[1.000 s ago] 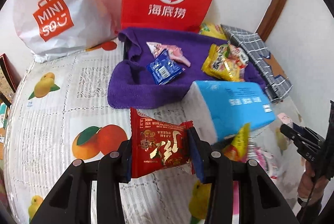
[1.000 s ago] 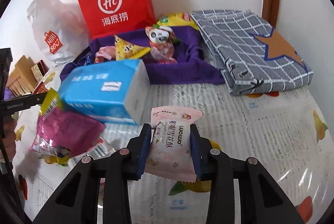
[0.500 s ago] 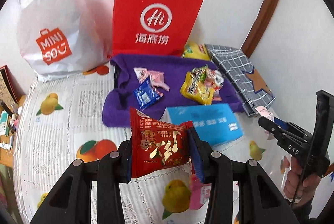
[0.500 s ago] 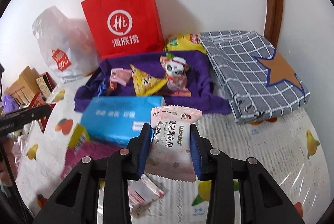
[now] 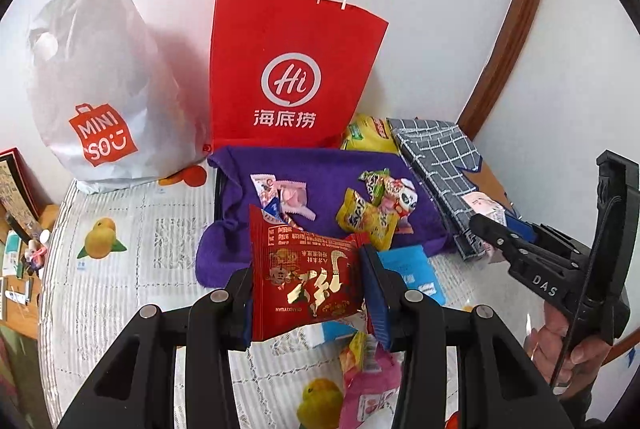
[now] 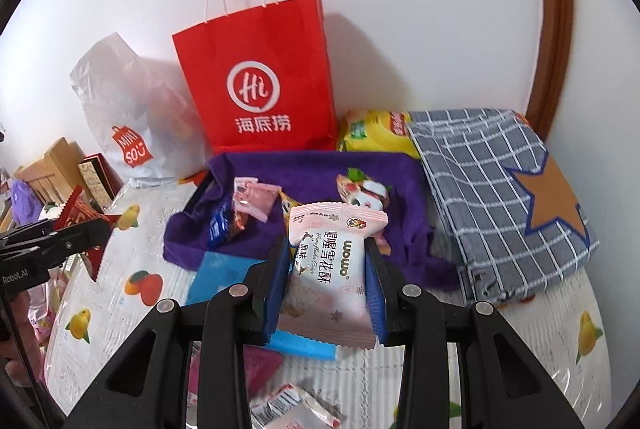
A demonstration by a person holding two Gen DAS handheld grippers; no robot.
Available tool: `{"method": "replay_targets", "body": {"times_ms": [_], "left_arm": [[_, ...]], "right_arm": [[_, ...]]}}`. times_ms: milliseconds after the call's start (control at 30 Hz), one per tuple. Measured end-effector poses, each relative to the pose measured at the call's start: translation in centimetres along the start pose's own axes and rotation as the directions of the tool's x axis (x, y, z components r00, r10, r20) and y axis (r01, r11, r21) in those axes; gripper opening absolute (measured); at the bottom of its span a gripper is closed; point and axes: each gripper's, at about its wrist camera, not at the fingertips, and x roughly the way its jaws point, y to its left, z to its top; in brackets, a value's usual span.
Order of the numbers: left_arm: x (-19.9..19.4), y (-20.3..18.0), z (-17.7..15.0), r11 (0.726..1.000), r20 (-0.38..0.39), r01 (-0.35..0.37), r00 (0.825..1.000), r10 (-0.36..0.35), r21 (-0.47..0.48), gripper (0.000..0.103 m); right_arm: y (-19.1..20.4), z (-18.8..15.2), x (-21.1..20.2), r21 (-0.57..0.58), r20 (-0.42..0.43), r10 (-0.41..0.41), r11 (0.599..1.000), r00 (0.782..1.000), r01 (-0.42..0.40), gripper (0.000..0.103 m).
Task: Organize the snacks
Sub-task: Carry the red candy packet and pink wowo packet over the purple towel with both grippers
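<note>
Red snack packet point(image 5: 304, 283): we clamp it in our left gripper point(image 5: 308, 293), clear of the table.
Pink snack packet point(image 6: 330, 277): our right gripper point(image 6: 328, 293) pinches it.
Purple cloth point(image 5: 328, 165): ahead of both grippers, strewn with snacks.
Red paper bag point(image 5: 288, 69): upright beyond the cloth.

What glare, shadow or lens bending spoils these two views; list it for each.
Left wrist view: the fisheye bows the brown door frame; the red bag casts a soft shadow on the wall. Right wrist view: glare shines off the plastic table cover; black corners ring the picture.
</note>
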Motion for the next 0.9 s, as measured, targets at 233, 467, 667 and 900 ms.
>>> {"method": "replay_targets", "body": {"times_ms": [233,467,667,900], "left_arm": [[0.7,-0.4,1.3,1.0,0.003,-0.026,1.0,0.026,0.003,0.041],[1.8,0.1,3.2,0.999,0.0,-0.043,0.999,0.043,-0.008,0.041],[3.3,1.6,5.0,0.998,-0.001,-0.047,0.999,0.047,-0.039,0.041],[6.0,2.6,7.3,0.998,-0.012,-0.049,0.999,0.049,-0.04,0.041]], "right_arm": [[0.2,1.8,1.3,-0.013,-0.011,0.019,1.0,1.0,-0.019,0.036],[0.0,4.2,2.2,-0.02,0.006,0.029,0.999,1.0,-0.029,0.036],[0.1,6.5,3.8,-0.028,0.02,0.035,0.999,0.999,-0.035,0.036],[0.4,8.3,6.7,-0.033,0.013,0.04,0.999,0.999,-0.04,0.036]]}}
